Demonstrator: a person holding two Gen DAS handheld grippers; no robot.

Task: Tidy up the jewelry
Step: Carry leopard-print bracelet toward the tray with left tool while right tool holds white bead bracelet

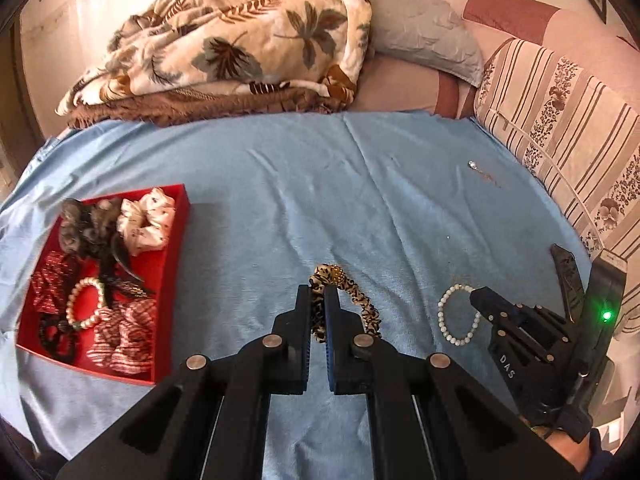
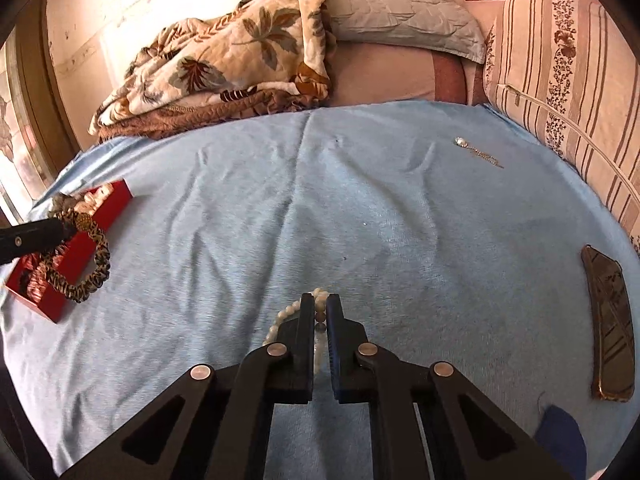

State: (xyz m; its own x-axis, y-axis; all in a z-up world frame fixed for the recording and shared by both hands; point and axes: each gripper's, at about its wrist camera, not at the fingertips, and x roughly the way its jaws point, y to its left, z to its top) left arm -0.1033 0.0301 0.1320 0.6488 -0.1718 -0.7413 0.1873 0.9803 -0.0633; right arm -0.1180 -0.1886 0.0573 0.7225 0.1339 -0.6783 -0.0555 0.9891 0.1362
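Now scrunchie (image 1: 344, 300) — between left gripper (image 1: 318, 294).

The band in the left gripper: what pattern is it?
Leopard print, tan and black band; clearest in the right wrist view.

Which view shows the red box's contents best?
The left wrist view: it looks down into the red box, showing scrunchies and a pearl bracelet. The right wrist view catches only its side wall, edge-on at far left.

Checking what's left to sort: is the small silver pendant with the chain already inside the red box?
No, the silver pendant lies on the blue cloth, far across from the red box.
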